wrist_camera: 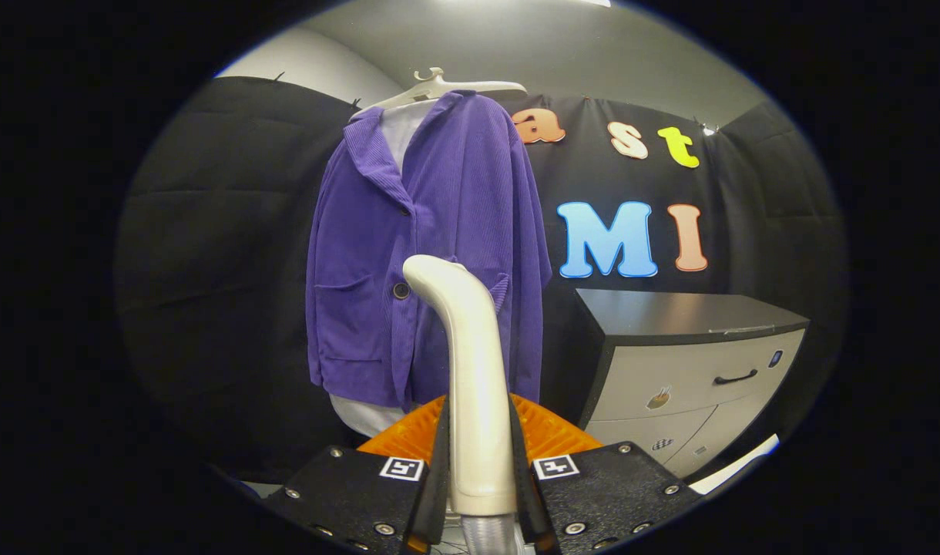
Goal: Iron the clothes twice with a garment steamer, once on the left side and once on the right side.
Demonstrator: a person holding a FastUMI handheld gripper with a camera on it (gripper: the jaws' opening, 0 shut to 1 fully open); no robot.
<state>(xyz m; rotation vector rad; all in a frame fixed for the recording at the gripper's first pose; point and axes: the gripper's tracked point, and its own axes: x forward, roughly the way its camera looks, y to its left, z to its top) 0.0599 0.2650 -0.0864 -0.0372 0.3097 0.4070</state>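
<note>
My tongs [478, 470] pinching cream plastic garment steamer handle [470, 370]; nozzle raised before purple corduroy jacket [431, 254] on white hanger [439, 86]. Head apparently short of cloth; both passes seemingly remain.

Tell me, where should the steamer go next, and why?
Probably forward and a bit up, toward one side of the purple jacket. The gripper is shut on the steamer, whose head points at the jacket's lower front but seems not to touch it yet. The jacket hangs on a hanger.
</note>
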